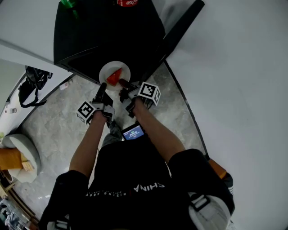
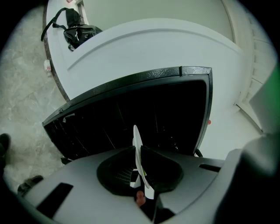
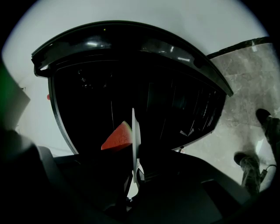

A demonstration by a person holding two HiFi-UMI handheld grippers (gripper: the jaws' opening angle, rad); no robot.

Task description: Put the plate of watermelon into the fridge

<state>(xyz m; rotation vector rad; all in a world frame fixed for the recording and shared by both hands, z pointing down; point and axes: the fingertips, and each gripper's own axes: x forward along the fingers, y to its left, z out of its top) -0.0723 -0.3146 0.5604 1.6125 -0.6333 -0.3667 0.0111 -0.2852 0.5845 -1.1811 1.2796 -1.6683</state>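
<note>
A white plate (image 1: 109,71) carries a red watermelon wedge (image 1: 114,77) and hangs in front of the dark open fridge (image 1: 103,31). My left gripper (image 1: 102,88) is shut on the plate's near left rim. My right gripper (image 1: 123,84) is shut on its near right rim. In the left gripper view the plate (image 2: 138,153) shows edge-on between the jaws, with the fridge (image 2: 144,118) behind it. In the right gripper view the plate (image 3: 133,131) is edge-on too, with the watermelon wedge (image 3: 117,137) at its left and the fridge (image 3: 131,83) beyond.
The fridge door (image 1: 180,27) stands open at the right. A red-labelled can (image 1: 129,2) and a green thing (image 1: 68,3) sit deep inside the fridge. A black bag (image 1: 31,85) lies on the marble floor (image 1: 58,126) at the left. White cabinet fronts (image 1: 238,67) flank the fridge.
</note>
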